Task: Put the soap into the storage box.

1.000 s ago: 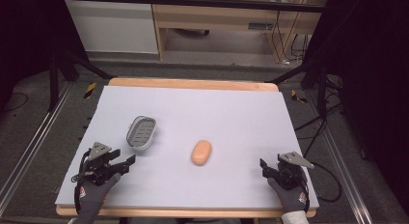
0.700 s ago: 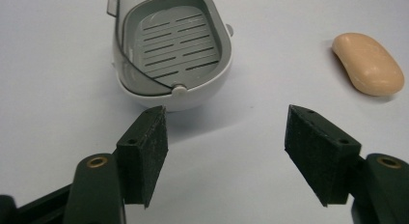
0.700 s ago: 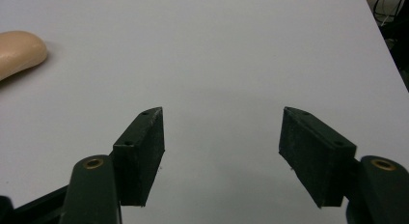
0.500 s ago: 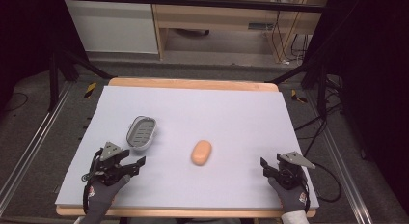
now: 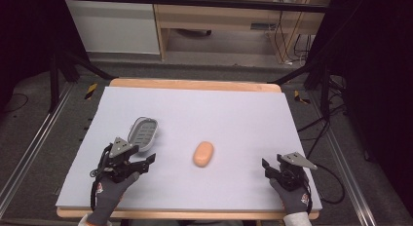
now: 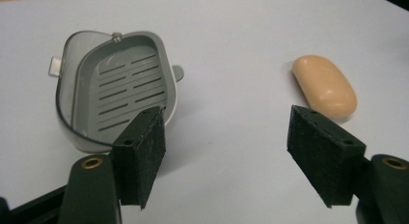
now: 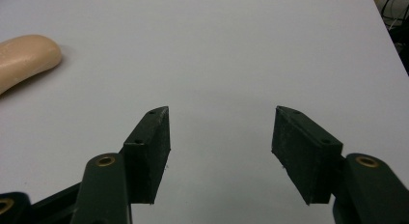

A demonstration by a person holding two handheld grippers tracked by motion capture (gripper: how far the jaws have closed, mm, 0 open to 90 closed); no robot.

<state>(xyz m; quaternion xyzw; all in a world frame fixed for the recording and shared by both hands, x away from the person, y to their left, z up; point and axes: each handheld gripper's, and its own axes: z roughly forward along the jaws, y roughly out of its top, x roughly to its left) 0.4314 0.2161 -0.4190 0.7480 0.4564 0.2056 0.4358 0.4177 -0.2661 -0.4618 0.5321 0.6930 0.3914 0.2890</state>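
Observation:
A grey slotted soap dish lies left of centre on the pale table cover, and an orange soap bar rests near the middle. My left gripper hovers just in front of the dish, open, with nothing between its pads. In the left gripper view the dish lies beyond the left jaw and the soap beyond the right one, with the left gripper spread wide. My right gripper sits near the front right corner. Its jaws have just been closing on nothing and still stand apart. The soap lies far to its left.
The table cover has a wooden rim showing at the far edge. Black stand legs flank the table and cables trail off the right side. A cabinet stands beyond.
My left gripper has moved forward and to the right, up to the near side of the soap dish. The right hand has stayed where it was. Dish and soap have not shifted.

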